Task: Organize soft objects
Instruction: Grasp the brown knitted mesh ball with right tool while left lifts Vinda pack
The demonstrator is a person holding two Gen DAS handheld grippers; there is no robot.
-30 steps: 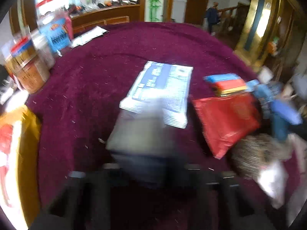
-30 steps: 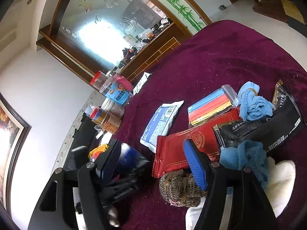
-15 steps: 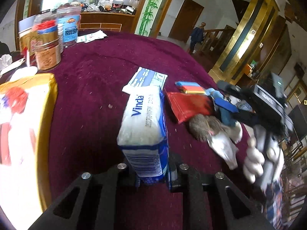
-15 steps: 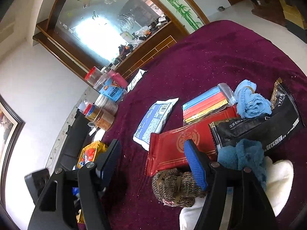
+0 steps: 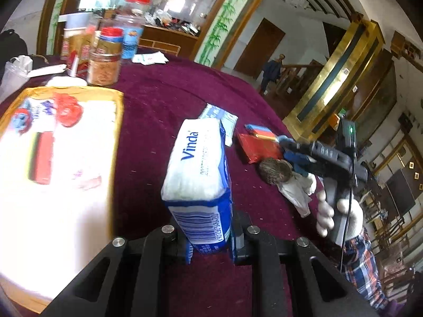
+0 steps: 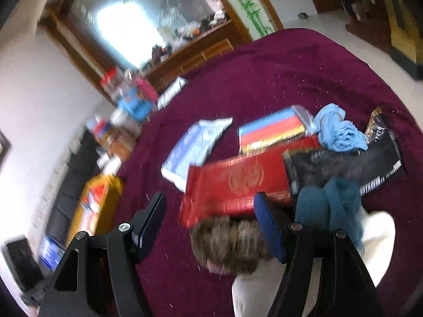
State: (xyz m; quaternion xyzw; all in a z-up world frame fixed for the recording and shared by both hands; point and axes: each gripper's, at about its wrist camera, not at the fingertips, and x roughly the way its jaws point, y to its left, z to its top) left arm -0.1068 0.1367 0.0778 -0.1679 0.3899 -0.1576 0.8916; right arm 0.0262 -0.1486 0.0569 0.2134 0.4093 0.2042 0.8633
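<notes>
My left gripper [image 5: 210, 240] is shut on a blue-and-white Vinda tissue pack [image 5: 197, 174] and holds it above the maroon tablecloth [image 5: 158, 100]. My right gripper [image 6: 211, 224] is open and empty, low over a brown knitted sock ball [image 6: 232, 243], which also shows in the left wrist view [image 5: 275, 170]. Around it lie a red packet [image 6: 238, 185], a dark teal cloth [image 6: 330, 206], a light blue cloth [image 6: 338, 129], a white cloth [image 6: 375, 235] and a flat blue-white pack [image 6: 193, 145]. The right gripper also shows in the left wrist view [image 5: 293, 150].
A yellow-edged snack bag [image 5: 53, 145] lies at the left. Jars with red lids [image 5: 105, 58] stand at the table's far left. A striped colour pack [image 6: 272, 129] and a black packet [image 6: 351, 161] lie near the cloths. The table edge drops off at the right.
My left gripper has carried the tissue pack up and to the left, toward the yellow-edged bag. My right gripper has moved down closer to the brown sock ball, still open.
</notes>
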